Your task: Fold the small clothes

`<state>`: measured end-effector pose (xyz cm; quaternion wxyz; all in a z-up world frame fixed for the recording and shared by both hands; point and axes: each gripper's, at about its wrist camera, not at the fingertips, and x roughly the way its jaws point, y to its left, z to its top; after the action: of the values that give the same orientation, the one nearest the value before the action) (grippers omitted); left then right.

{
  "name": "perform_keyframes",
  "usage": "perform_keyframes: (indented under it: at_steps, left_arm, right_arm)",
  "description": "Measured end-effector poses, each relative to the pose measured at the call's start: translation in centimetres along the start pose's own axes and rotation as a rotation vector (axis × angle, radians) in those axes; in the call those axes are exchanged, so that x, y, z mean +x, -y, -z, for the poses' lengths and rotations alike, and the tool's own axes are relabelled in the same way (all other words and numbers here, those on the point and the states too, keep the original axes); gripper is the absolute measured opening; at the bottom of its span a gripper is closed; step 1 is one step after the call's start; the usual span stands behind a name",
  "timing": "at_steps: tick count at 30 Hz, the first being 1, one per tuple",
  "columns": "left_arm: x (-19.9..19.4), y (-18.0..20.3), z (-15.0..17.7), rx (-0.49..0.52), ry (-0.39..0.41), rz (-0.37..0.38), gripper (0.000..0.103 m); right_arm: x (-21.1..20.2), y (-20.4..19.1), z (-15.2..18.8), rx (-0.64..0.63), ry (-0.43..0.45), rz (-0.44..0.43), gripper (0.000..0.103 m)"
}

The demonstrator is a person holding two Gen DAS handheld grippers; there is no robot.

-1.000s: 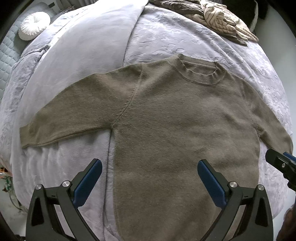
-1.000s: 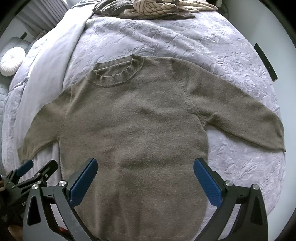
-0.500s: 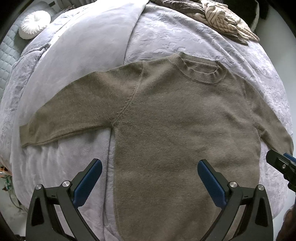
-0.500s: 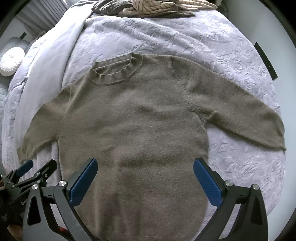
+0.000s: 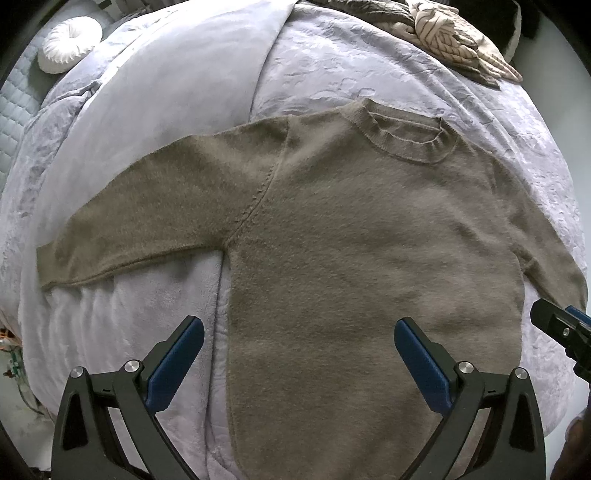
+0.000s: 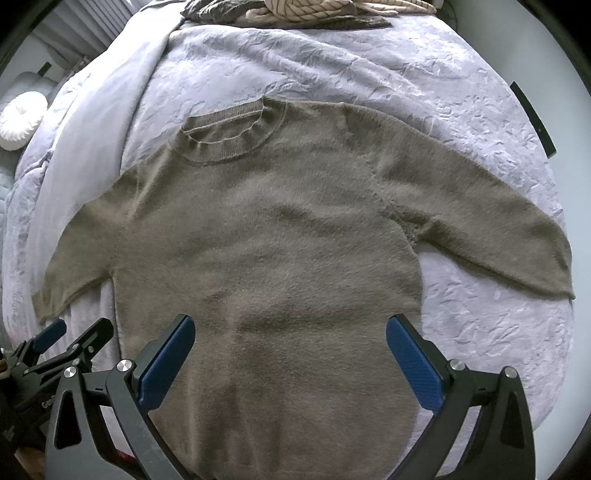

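Observation:
An olive-brown knit sweater lies flat, front up, on a lavender bed, both sleeves spread out and its collar at the far side. My left gripper hovers open above the sweater's lower left body, holding nothing. Over the lower middle of the body my right gripper also stands open and empty. The right gripper's tip shows at the right edge of the left wrist view. In the right wrist view the left gripper appears at the lower left, beside the sleeve cuff.
The lavender quilt covers the bed, with a smoother blanket on the left half. A pile of striped and dark clothes lies at the far edge. A round white cushion sits far left.
Both views have shifted very slightly; the sweater sits a touch lower in frame. Neither gripper has changed its opening and the sweater lies as before.

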<state>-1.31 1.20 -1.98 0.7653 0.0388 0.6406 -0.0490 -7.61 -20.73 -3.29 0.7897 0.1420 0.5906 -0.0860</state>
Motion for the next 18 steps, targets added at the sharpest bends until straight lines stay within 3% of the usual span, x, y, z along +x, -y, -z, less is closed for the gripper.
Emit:
perform_keyframes:
  at_steps: [18]
  left_arm:
    - [1.1, -0.4, -0.3, -0.011, -0.02, 0.002, 0.103]
  right_arm:
    - [0.8, -0.9, -0.4, -0.011, -0.017, 0.006, 0.103]
